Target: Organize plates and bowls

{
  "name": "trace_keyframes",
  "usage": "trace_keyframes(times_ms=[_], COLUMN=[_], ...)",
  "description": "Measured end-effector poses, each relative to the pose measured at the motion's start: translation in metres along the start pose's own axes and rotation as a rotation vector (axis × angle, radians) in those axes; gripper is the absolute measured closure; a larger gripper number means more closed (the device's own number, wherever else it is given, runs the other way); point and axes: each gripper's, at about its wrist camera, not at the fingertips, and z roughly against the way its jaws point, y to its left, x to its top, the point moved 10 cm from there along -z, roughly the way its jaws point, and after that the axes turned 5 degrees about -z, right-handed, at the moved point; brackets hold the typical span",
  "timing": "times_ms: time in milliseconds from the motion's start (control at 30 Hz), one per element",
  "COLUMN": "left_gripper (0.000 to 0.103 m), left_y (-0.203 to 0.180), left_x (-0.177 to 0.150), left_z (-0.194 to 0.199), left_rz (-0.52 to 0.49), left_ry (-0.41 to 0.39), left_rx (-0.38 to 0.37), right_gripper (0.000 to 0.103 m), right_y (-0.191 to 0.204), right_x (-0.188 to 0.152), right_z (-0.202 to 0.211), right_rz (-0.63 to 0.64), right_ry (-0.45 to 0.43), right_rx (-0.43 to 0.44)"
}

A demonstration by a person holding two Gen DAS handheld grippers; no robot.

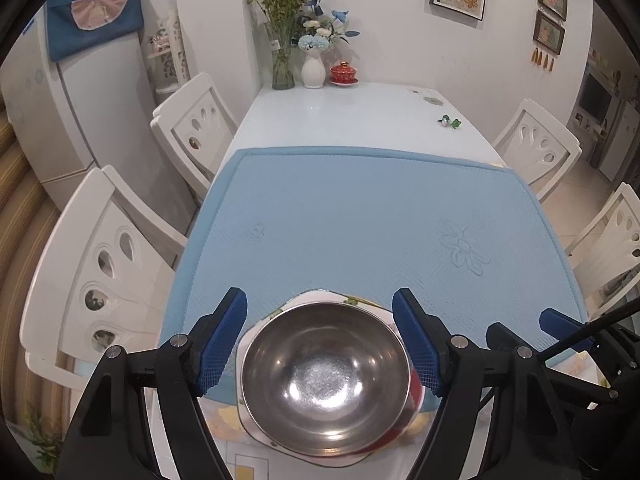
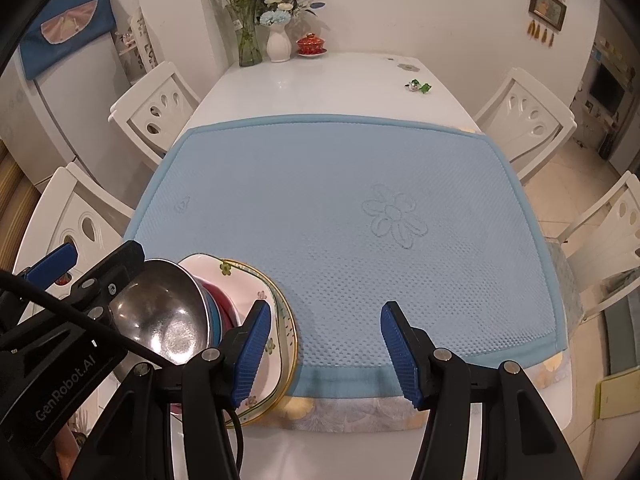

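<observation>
A steel bowl (image 1: 326,376) sits on top of a stack at the near edge of the blue mat (image 1: 360,220). Under it are a red bowl (image 2: 218,296) and a blue one, on white flowered plates (image 2: 272,344). My left gripper (image 1: 326,342) is open, its jaws on either side of the steel bowl without touching it. My right gripper (image 2: 322,350) is open and empty, just right of the stack, over the mat (image 2: 360,220). The left gripper's body (image 2: 96,280) shows in the right wrist view.
White chairs (image 1: 92,272) stand along both sides of the white table (image 1: 340,112). At the far end are flower vases (image 1: 312,68), a red lidded cup (image 1: 344,72) and a small green item (image 1: 450,122). A fridge (image 1: 72,92) stands at the left.
</observation>
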Motion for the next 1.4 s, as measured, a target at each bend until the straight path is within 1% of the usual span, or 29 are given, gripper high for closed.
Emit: trace_keyframes(times_ms=[167, 267, 333, 500, 567, 633, 733, 1133, 1400], left_gripper=[0.029, 0.029, 0.029, 0.029, 0.029, 0.029, 0.029, 0.029, 0.029], left_y=[0.004, 0.003, 0.005, 0.008, 0.009, 0.008, 0.009, 0.008, 0.008], left_x=[-0.003, -0.006, -0.006, -0.002, -0.001, -0.001, -0.001, -0.005, -0.007], left_z=[-0.008, -0.011, -0.012, -0.007, -0.006, -0.006, -0.005, -0.007, -0.007], left_rz=[-0.015, 0.02, 0.037, 0.03, 0.04, 0.058, 0.077, 0.064, 0.059], left_ry=[0.037, 0.055, 0.056, 0.024, 0.019, 0.02, 0.019, 0.034, 0.038], left_rx=[0.047, -0.002, -0.019, 0.008, -0.003, -0.033, -0.046, -0.062, -0.055], right_gripper=[0.048, 0.048, 0.048, 0.048, 0.048, 0.048, 0.048, 0.048, 0.048], right_y=[0.0, 0.001, 0.001, 0.002, 0.004, 0.006, 0.006, 0.006, 0.008], right_x=[0.002, 0.003, 0.003, 0.003, 0.003, 0.003, 0.003, -0.002, -0.005], right_z=[-0.001, -0.002, -0.004, -0.007, -0.007, -0.007, -0.007, -0.006, -0.007], right_rz=[0.006, 0.011, 0.01, 0.017, 0.023, 0.026, 0.026, 0.016, 0.019], right_ry=[0.001, 0.004, 0.008, 0.021, 0.023, 0.023, 0.022, 0.029, 0.03], right_rx=[-0.003, -0.004, -0.004, -0.003, -0.004, -0.003, -0.004, -0.004, -0.004])
